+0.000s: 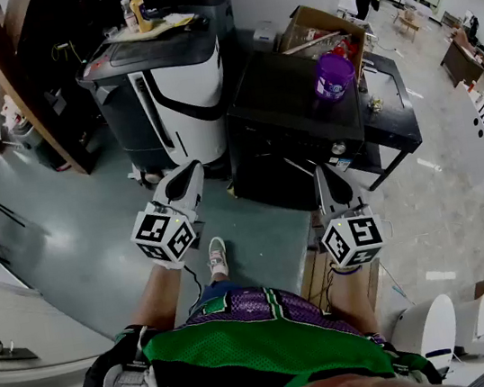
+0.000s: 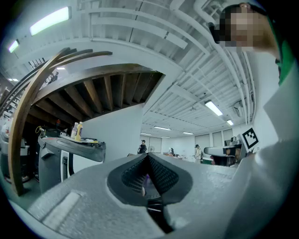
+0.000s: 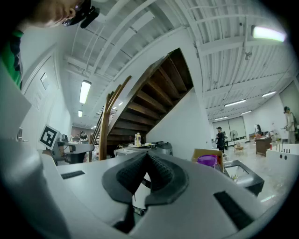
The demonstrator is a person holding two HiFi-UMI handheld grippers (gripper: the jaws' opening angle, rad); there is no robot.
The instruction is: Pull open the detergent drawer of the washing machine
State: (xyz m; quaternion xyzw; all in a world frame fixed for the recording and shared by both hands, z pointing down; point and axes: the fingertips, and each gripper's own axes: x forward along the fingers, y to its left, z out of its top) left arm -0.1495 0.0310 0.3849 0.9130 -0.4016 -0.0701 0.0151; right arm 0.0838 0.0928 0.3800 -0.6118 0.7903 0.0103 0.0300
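Entry: stood off to one side, watched the person face the machines

- Grey-green floor (image 1: 65, 225) lay open between the person and the equipment; nothing on it blocked a walk-up
- White-and-black appliance (image 1: 178, 80) stood ahead and to the left, with a black unit (image 1: 297, 111) just beside it on the right. I judged one of these to be the washing machine, probably the white-and-black one, but could not settle which
- Detergent drawer: I could not pick it out on either front, so it was presumably shut flush. Task judged not yet begun
- Cardboard box (image 1: 311, 22) sat on the far corner of the black unit, with a purple tub (image 1: 333, 73) at its near side. Both looked like stored clutter, not part of the job
- Left gripper (image 1: 191, 170) was held out in front of the body, aimed at the appliance base and well apart from it. Its own view showed the ribbed pads (image 2: 159, 175) pressed together on nothing
- Right gripper (image 1: 323, 173) was carried about level toward the black unit, also well short of it, pads (image 3: 161, 173) closed against each other and empty
- Reading: closed jaws suited a carry, since nothing was within reach to take hold of. They would need to part before hooking any drawer lip
- Bottles (image 1: 138, 11) stood upright on the appliance top, away from any front panel
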